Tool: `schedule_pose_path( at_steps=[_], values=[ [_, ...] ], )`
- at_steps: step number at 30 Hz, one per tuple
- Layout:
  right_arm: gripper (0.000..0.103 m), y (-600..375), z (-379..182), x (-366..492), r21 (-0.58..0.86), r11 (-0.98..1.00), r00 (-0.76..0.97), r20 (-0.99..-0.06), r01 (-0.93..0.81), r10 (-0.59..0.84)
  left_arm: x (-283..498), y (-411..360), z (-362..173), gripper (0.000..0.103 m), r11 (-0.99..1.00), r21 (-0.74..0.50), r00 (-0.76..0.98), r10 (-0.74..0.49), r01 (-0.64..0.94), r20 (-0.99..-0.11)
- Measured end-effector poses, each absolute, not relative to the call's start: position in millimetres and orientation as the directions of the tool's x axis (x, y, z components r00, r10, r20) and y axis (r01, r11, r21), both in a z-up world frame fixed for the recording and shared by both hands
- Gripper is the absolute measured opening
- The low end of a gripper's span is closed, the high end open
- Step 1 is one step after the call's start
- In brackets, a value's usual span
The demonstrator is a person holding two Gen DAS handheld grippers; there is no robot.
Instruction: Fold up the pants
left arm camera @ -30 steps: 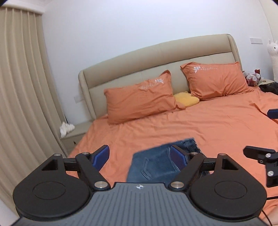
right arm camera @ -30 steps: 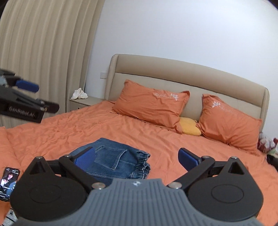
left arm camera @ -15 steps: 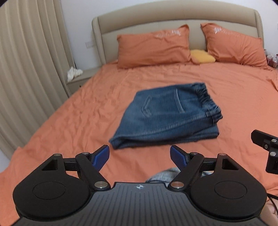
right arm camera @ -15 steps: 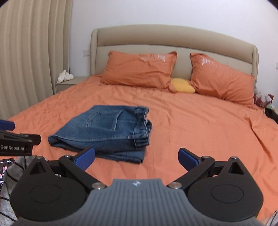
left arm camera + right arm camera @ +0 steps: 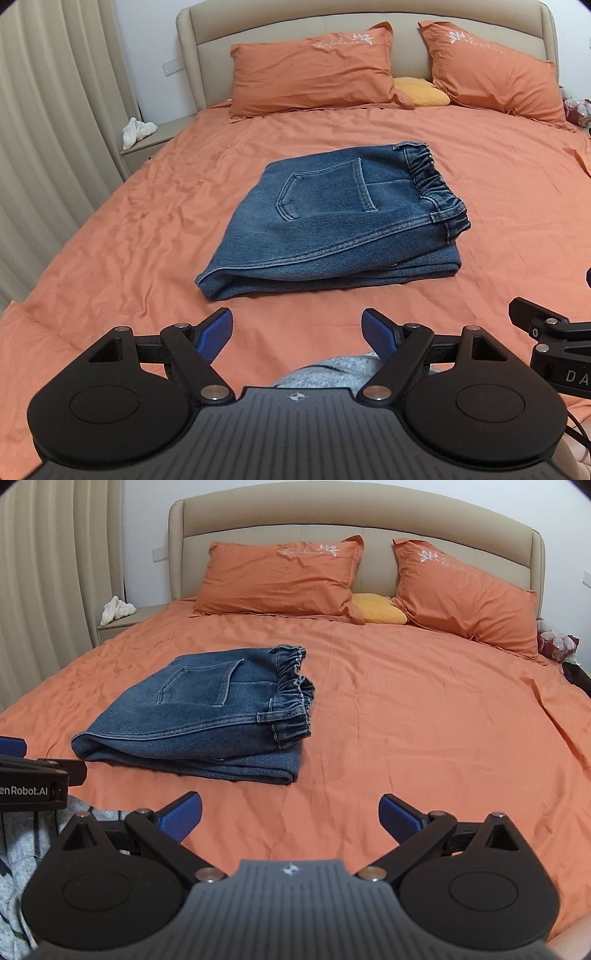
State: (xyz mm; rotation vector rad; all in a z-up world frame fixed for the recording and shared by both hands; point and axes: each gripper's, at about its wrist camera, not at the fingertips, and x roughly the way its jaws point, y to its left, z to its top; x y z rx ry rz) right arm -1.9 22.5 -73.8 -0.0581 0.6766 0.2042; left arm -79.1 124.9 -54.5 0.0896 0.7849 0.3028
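Left gripper (image 5: pixel 297 334) fingers spread, grasping nothing; right gripper (image 5: pixel 290 818) fingers likewise spread and empty. Both hover above the near bed (image 5: pixel 424 720) edge. Folded jeans (image 5: pixel 340 225) lie ahead on the orange sheet, waistband right, pillows (image 5: pixel 314 70) beyond.
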Motion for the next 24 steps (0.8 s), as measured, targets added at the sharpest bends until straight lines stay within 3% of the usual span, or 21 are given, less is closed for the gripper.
schedule_pose_path(
  at_steps=[24],
  values=[
    [0.098, -6, -38, -29, 0.053, 0.976, 0.832, -0.514, -0.21, 0.207, -84, 103, -40, 0.093, 0.953, 0.215, 0.7, 0.301, -0.211, -0.647]
  ],
)
